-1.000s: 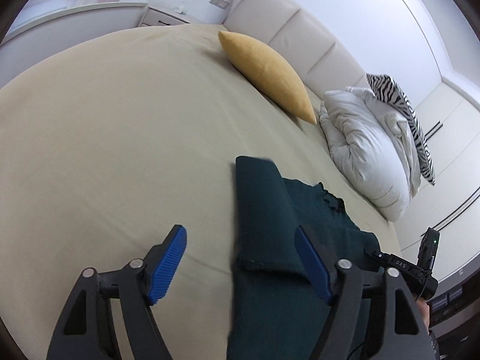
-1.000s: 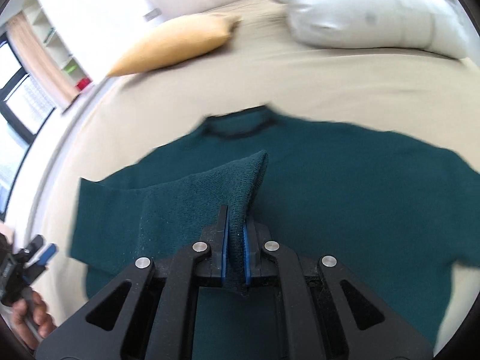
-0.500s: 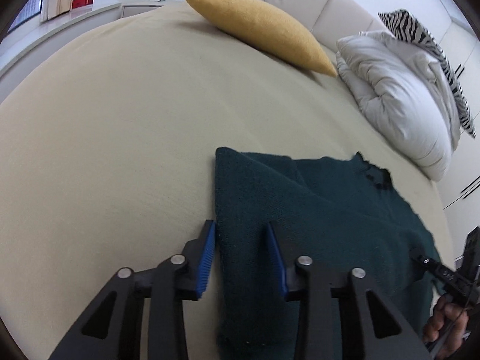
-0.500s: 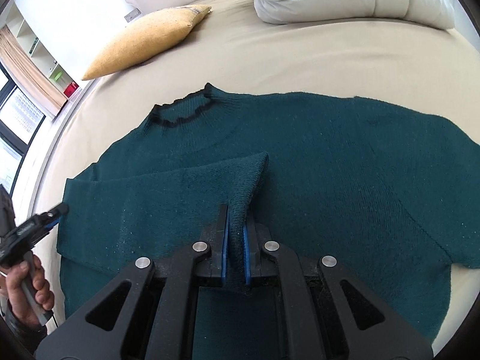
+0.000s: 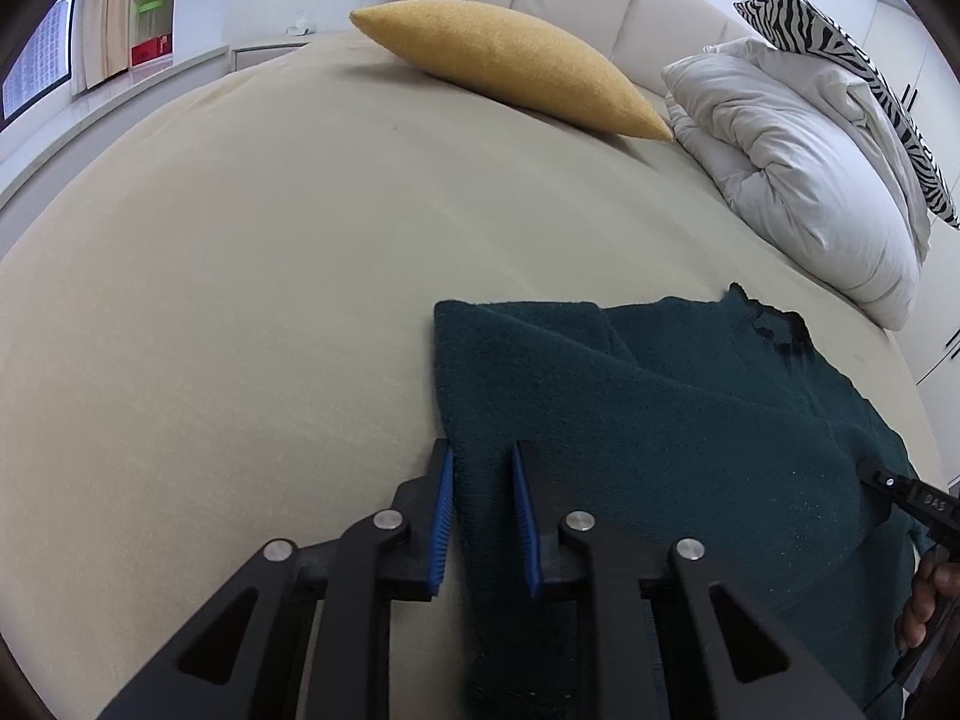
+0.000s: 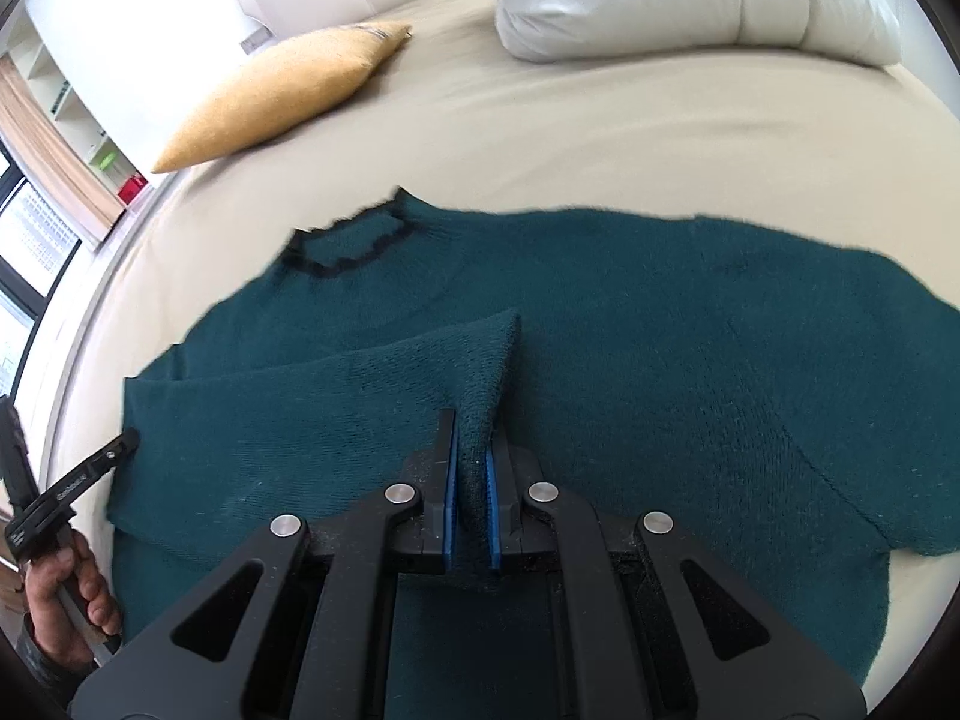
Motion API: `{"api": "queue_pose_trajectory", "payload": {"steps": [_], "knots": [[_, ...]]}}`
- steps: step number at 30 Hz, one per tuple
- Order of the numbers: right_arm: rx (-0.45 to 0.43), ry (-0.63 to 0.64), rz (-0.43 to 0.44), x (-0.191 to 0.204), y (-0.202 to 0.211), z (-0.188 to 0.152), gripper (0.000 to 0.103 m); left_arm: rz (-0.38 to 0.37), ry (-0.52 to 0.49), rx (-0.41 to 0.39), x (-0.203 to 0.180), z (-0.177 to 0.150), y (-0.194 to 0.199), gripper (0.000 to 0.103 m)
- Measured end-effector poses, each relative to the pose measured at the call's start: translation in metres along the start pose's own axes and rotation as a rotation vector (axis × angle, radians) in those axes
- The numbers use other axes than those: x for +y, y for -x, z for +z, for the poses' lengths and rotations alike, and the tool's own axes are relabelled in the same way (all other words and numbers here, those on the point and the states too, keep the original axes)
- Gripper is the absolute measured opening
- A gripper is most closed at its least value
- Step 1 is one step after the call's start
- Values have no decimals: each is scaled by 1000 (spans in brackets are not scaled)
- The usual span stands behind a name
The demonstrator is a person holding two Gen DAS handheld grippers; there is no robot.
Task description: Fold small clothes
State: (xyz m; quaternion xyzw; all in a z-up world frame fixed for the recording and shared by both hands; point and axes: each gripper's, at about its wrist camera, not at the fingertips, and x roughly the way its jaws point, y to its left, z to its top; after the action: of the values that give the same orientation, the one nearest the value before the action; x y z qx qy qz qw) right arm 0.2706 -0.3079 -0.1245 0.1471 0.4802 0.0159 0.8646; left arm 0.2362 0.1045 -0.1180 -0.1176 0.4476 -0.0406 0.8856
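Note:
A dark teal knitted sweater [image 6: 660, 330] lies flat on the beige bed, neck hole [image 6: 354, 243] pointing away. One sleeve is folded in across the body. My right gripper [image 6: 471, 420] is shut on that sleeve's cuff [image 6: 486, 360] and holds it just above the sweater's middle. In the left wrist view the sweater [image 5: 660, 408] fills the lower right. My left gripper [image 5: 483, 456] straddles the folded side edge, its jaws narrowed around the fabric with a gap still showing.
A yellow cushion [image 5: 510, 66] lies at the head of the bed, with a white duvet [image 5: 798, 156] and a zebra-striped pillow [image 5: 840, 48] beside it. The beige sheet [image 5: 240, 276] stretches to the left of the sweater. A padded headboard and windows stand behind.
My left gripper has narrowed from wide open and slid onto the sweater's folded side edge. My right gripper keeps hold of the cuff, holding it over the sweater's middle.

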Motion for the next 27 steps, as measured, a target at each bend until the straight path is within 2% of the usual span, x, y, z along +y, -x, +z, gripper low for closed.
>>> {"api": "queue_pose_trajectory", "payload": {"steps": [5, 8, 9, 11, 13, 15, 18, 19, 20, 22, 24, 27], "knots": [[13, -52, 49, -15, -9, -6, 7, -6, 27, -4, 5, 5, 10, 21], [18, -94, 54, -21, -2, -4, 12, -1, 39, -57, 6, 6, 32, 21], [13, -116, 37, -25, 2, -3, 16, -4, 36, -79, 5, 6, 41, 21], [-20, -137, 15, -28, 15, -2, 17, -15, 9, -108, -3, 3, 55, 21], [-60, -115, 29, -20, 28, -1, 17, -18, -26, -124, -12, 0, 60, 21], [-73, -65, 92, 0, 34, -1, 17, -12, -68, -105, -24, -4, 53, 21], [-29, 0, 167, 31, 25, -4, 17, 36, -111, -4, -28, -17, 22, 21], [-8, 11, 177, 36, 18, -6, 17, 46, -124, 4, -26, -24, 14, 23], [32, 13, 177, 38, 5, -9, 17, 51, -152, -25, -25, -29, 14, 23], [71, -8, 149, 30, -12, -16, 14, 68, -198, -41, -27, -33, 16, 24], [31, -52, 220, 12, -10, -20, 10, 72, -216, -37, -27, -33, 19, 24], [-2, -124, 218, -17, 8, -26, 10, 53, -219, -27, -24, -31, 21, 24]]}}
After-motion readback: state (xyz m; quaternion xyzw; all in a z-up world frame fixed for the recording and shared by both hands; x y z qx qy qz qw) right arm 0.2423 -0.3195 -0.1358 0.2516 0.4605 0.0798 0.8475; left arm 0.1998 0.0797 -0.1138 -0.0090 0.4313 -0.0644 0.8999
